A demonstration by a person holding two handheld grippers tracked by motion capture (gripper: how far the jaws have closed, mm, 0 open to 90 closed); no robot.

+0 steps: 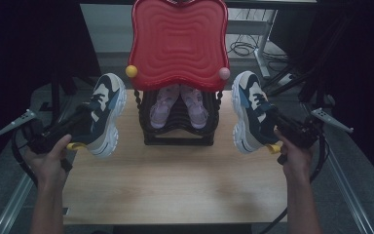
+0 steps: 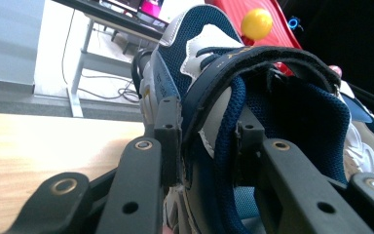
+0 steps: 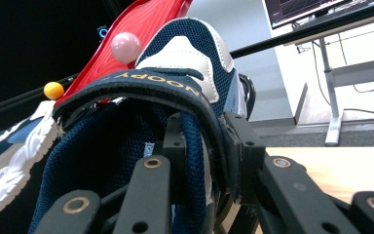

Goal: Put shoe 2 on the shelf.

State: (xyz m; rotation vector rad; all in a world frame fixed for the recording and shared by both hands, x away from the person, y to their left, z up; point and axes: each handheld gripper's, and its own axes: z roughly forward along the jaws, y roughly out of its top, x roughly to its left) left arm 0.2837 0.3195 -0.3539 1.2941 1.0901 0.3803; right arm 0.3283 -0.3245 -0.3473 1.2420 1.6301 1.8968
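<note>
I hold two navy and white sneakers above the wooden table [image 1: 175,180]. The left sneaker [image 1: 104,114] hangs at the left with my left gripper [image 1: 73,127] shut on its collar wall; in the left gripper view the jaws pinch that sneaker [image 2: 214,63] by its collar edge, my left gripper [image 2: 204,141] being closed on it. The right sneaker [image 1: 251,109] hangs at the right, and my right gripper [image 1: 278,130] is shut on its collar. In the right gripper view that sneaker [image 3: 185,53] has its padded wall between the jaws of my right gripper [image 3: 207,141].
A black shoe rack [image 1: 177,134] stands at the table's back middle with a pair of pink shoes [image 1: 179,105] on it. A red wavy tray-like top [image 1: 177,41] with a yellow ball [image 1: 131,71] and a pink ball [image 1: 224,73] sits over it. Desks and cables lie beyond.
</note>
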